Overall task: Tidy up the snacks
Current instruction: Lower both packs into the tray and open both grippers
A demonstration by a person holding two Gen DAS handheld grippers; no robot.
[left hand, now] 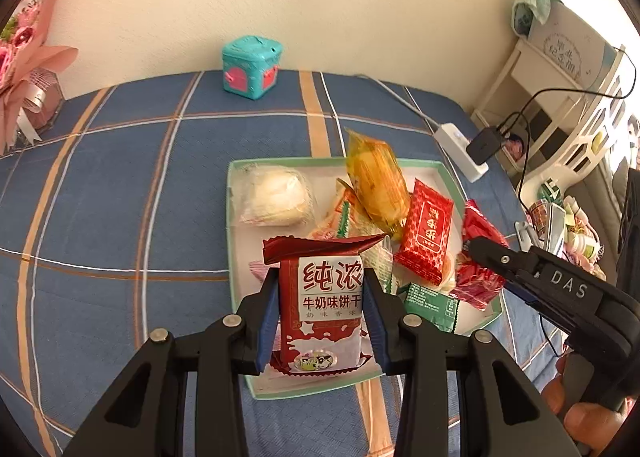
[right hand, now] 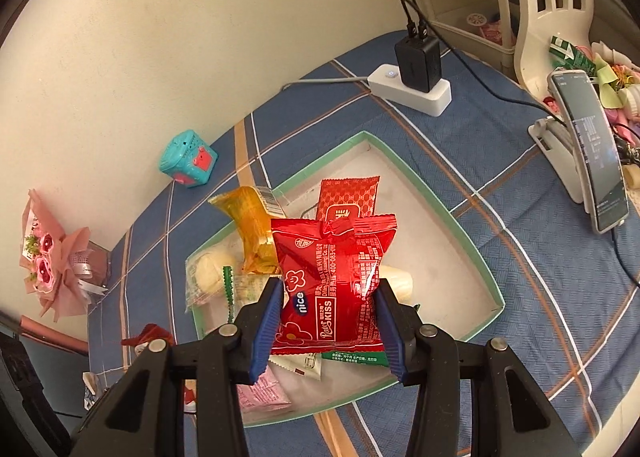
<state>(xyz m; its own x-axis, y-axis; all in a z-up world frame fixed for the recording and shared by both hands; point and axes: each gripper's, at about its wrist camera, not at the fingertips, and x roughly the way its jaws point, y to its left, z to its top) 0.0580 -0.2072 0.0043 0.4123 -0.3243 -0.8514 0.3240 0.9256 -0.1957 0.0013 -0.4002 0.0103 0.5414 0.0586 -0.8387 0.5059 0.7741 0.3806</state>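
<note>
Now my left gripper [left hand: 324, 299] pinches a milk biscuit packet [left hand: 326, 305]; my right gripper [right hand: 328, 317] pinches a red snack bag [right hand: 334, 281], both over the tray [right hand: 480, 257].

The pink bouquet [left hand: 28, 57] is cut off at the left edge. A red packet [right hand: 334, 285] hides the snacks behind it.

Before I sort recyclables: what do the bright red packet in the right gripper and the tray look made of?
Bright red packet: thin glossy plastic film, judging by its crinkles, glare and crimped ends. Tray: probably matte cardboard, white inside with a green rim; thin straight walls and no shine suggest it, not certain.
</note>
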